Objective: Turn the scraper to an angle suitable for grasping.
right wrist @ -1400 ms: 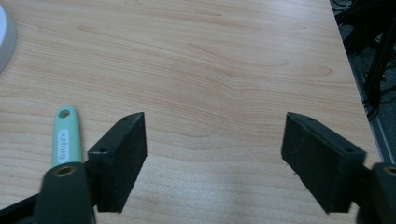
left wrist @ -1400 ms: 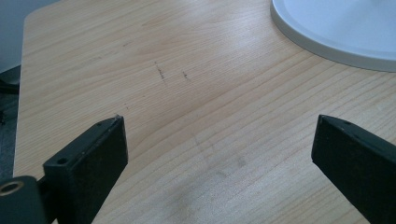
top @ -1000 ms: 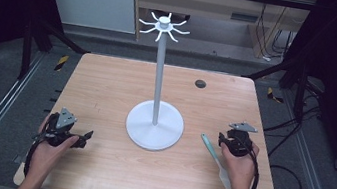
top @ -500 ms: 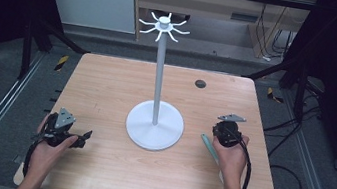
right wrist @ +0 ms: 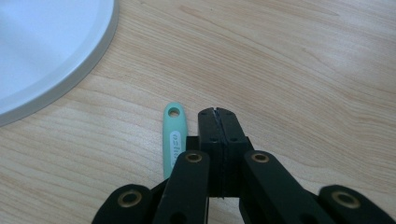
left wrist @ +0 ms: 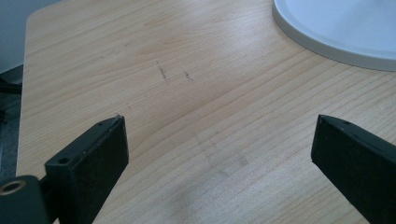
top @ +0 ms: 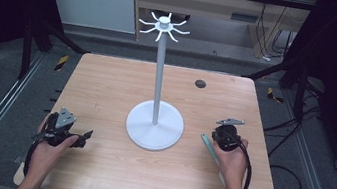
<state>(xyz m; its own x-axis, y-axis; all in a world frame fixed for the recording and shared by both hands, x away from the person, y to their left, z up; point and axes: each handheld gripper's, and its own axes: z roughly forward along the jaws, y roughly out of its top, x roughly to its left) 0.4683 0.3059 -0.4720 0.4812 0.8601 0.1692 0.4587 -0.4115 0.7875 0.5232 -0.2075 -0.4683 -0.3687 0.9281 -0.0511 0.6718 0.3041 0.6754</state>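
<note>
High view: right gripper [top: 221, 134] sits low over the wooden table [top: 107, 85], right of the white stand [top: 155, 123]. A mint-green handled tool [top: 207, 143] lies just beside its jaws, on the stand side, long axis running from the jaws back under the right hand. Left gripper [top: 80, 136] rests well apart, across the base.

Left gripper view: jaws wide, nothing between them, just bare table; stand base [left wrist: 341, 28] ahead and to one side.

Right gripper view: jaws have just been closing and now meet, pads together, nothing pinched. Tool handle [right wrist: 175, 135] lies parallel, just left of the fingers [right wrist: 210, 126], hanging hole pointing forward. Right hand is clearly nearer; judged next, reopen and shift left.
</note>
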